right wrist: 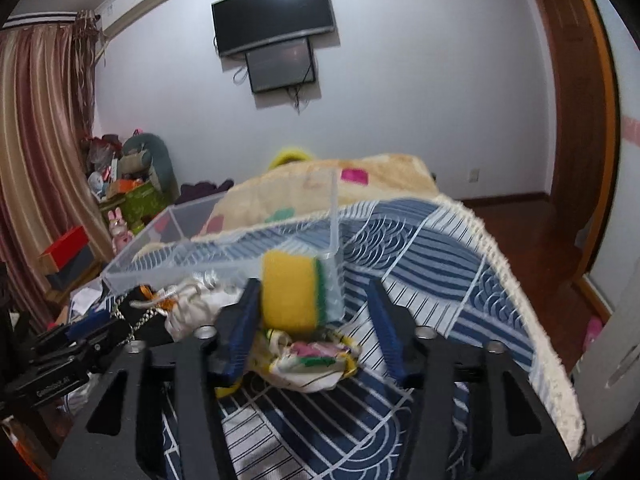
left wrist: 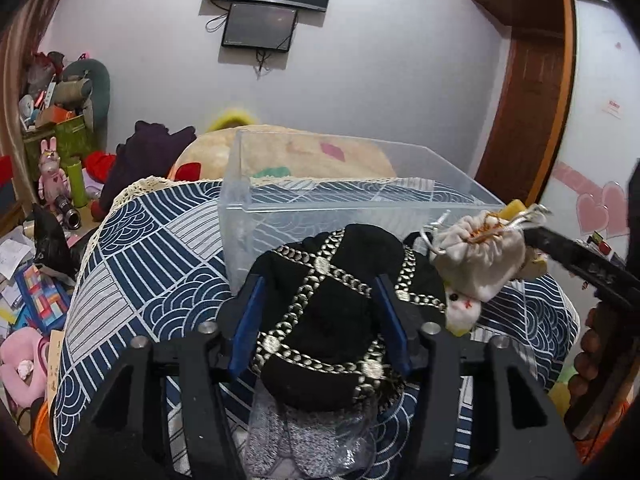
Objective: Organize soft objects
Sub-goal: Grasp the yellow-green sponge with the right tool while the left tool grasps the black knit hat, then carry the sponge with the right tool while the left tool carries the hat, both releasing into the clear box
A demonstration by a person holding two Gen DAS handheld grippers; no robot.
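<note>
The left gripper point(left wrist: 320, 320) has its blue fingers point(left wrist: 248, 328) pressed against either side of a black hat point(left wrist: 332, 312) trimmed with silver chain braid, so the jaws are closed onto it, held apart only by the hat's bulk; the hat sits on the blue and white patterned cloth point(left wrist: 160, 280) just in front of the clear plastic box point(left wrist: 248, 200); a silver mesh piece point(left wrist: 280, 440) lies under the hat's near edge. Just right of the hat rests a cream drawstring pouch point(left wrist: 480, 256). The right gripper point(right wrist: 316, 320) has its jaws wide apart; a yellow sponge point(right wrist: 290, 290) with a green scrubbing edge sits between them, against the left finger and clear of the right one; whether it is gripped I cannot tell; below it lies a crumpled printed cloth point(right wrist: 312, 364); the box point(right wrist: 224, 248) stands just behind the sponge, and the pouch point(right wrist: 188, 308) is to its left.
</note>
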